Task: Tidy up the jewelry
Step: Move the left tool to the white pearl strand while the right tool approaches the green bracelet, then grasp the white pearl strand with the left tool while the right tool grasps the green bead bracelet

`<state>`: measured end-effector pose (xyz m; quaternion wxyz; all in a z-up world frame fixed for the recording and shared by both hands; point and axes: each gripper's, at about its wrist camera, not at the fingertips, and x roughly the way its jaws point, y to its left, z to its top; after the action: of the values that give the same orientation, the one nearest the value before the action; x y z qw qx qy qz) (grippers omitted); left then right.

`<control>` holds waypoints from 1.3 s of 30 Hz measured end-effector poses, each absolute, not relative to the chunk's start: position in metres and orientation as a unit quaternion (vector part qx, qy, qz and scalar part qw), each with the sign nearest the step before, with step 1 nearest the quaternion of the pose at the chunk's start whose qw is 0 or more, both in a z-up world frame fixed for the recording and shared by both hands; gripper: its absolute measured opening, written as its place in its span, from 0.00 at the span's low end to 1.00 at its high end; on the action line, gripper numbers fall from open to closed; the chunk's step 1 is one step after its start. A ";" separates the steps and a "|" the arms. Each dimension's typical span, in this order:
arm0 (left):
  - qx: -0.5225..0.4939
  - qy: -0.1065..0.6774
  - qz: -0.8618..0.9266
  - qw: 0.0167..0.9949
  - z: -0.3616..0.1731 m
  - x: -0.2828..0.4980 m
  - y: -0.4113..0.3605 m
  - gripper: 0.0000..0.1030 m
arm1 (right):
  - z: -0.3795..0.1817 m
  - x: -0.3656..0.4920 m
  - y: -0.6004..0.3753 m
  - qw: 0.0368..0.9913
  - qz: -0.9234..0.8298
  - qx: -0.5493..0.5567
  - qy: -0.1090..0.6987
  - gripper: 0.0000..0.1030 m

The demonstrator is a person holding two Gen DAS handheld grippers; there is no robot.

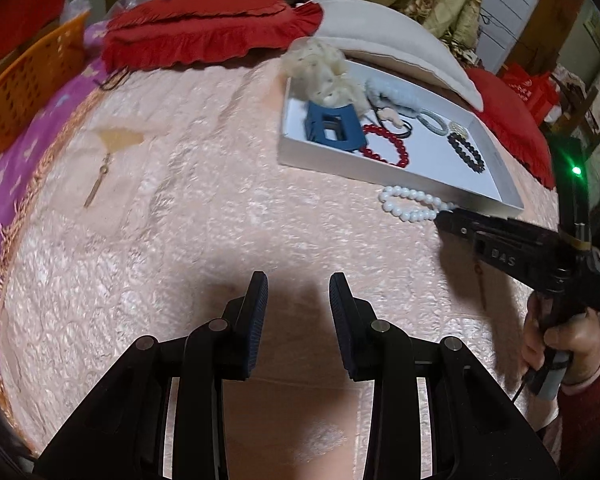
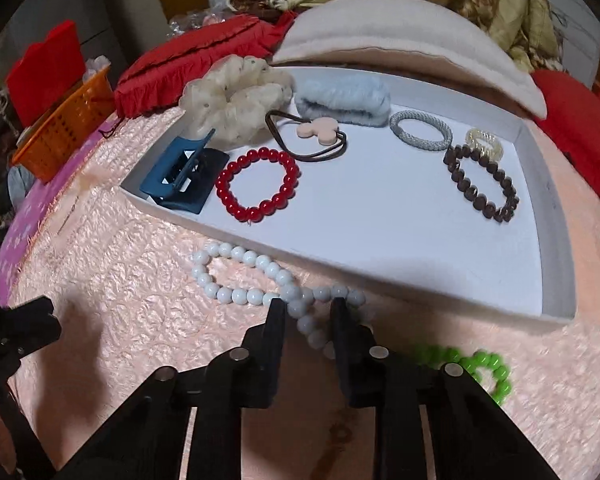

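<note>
White bead bracelet (image 2: pixel 256 280) lies on the pink bedspread (image 2: pixel 140 300) against the white tray's (image 2: pixel 556 240) near edge, your right gripper (image 2: pixel 306 320) nipping its beads between narrow jaws, while your left gripper (image 1: pixel 298 292) hangs part-open and empty.

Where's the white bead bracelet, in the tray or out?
Out. The white bead bracelet lies on the pink bedspread, just outside the shallow white tray's near wall.
</note>
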<state>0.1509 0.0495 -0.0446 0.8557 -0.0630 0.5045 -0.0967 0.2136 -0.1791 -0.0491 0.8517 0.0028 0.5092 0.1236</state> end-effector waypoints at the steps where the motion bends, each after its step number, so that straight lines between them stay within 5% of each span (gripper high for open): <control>1: -0.065 0.506 -0.096 0.855 -0.046 0.151 0.051 0.30 | -0.049 0.213 -0.180 0.843 0.138 0.031 0.519 0.14; 8: -0.063 0.511 -0.102 0.851 -0.047 0.150 0.050 0.30 | -0.059 0.191 -0.191 0.769 0.241 0.219 0.549 0.09; 37: -0.006 0.541 -0.198 0.818 -0.071 0.202 -0.107 0.31 | -0.048 0.183 -0.292 0.872 0.044 0.075 0.481 0.26; 39: 0.003 0.534 -0.199 0.822 -0.072 0.201 -0.110 0.25 | -0.050 0.183 -0.291 0.872 0.059 0.083 0.479 0.26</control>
<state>0.2006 -0.1104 -0.0719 0.8217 0.0027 0.5339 -0.1995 0.1835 -0.2907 -0.0496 0.8721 0.0825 0.4786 0.0592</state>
